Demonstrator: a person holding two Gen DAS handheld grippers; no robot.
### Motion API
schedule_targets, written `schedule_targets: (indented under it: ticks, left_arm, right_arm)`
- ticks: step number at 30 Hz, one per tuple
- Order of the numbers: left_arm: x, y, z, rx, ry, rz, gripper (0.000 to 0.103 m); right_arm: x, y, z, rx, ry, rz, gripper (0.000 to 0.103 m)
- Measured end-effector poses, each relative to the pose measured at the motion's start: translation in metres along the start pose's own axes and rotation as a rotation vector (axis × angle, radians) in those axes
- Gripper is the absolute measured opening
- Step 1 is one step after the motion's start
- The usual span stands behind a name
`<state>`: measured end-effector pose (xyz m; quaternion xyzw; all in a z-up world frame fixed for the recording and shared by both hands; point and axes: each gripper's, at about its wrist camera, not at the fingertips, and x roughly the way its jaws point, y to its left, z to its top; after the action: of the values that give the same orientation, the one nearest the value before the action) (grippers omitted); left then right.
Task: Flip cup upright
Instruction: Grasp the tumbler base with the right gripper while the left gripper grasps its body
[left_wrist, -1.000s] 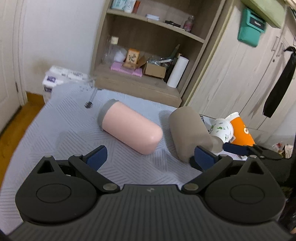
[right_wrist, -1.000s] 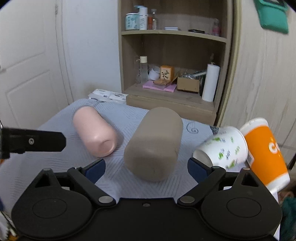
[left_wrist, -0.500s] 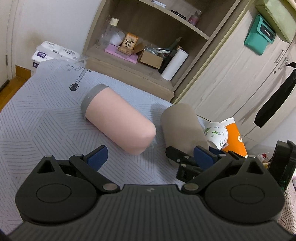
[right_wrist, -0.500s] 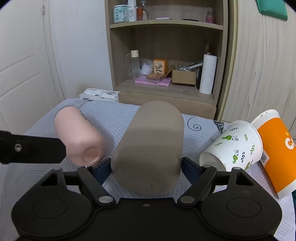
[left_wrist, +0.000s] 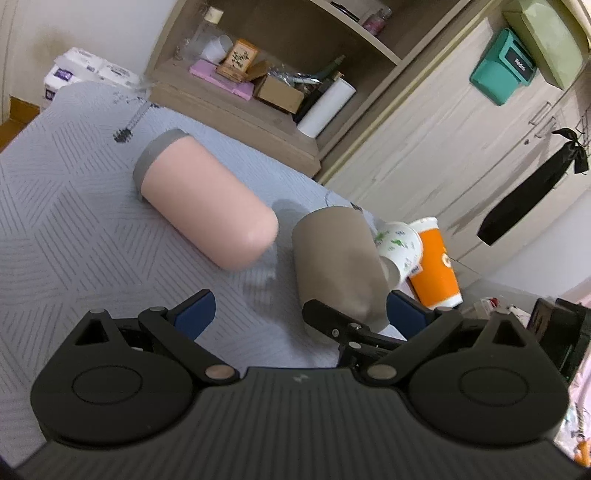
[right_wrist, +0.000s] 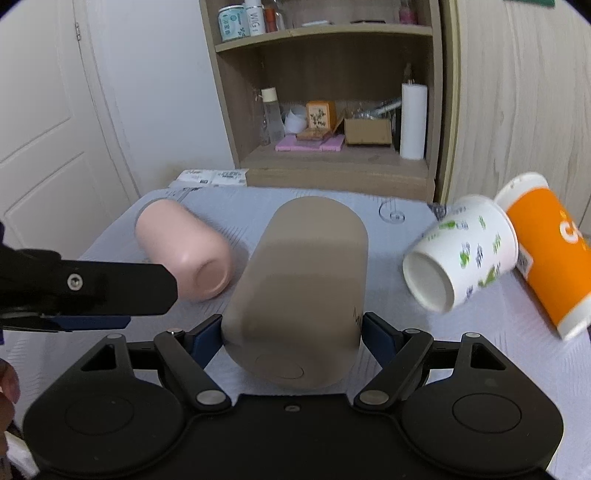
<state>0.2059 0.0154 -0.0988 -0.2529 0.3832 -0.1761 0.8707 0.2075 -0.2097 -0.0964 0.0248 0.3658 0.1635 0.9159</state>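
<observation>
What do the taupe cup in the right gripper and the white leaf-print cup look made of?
Taupe cup: matte, opaque, with rounded edges and soft shading; probably coated metal or plastic, cannot tell which. White leaf-print cup: paper, judging by its printed wall, thin recessed base and rolled rim.

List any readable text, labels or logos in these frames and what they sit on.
"C", a partial white letter, on the orange paper cup; the rest is cut off.
Dark script near the base of the taupe tumbler, held in the right tool: too blurred to read.
Teal wall box label: too small to read.
Shelf jars print: unreadable.
Tissue packs print: unreadable.
</observation>
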Motion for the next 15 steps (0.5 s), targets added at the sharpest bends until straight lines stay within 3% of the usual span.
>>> schedule_targets:
  ticks: [10,15]
  left_arm:
    - [-0.020,-0.012,-0.020,0.013,0.094,-0.030,0.100]
    - [-0.020,-0.018,-0.032,-0.009,0.162,-0.106,0.101]
  right_arm:
    - [-0.038,0.003,-0.026,0.033,0.065,0.025,0.084]
    - [-0.058,0.000,-0.043,0.067,0.081,0.035,0.084]
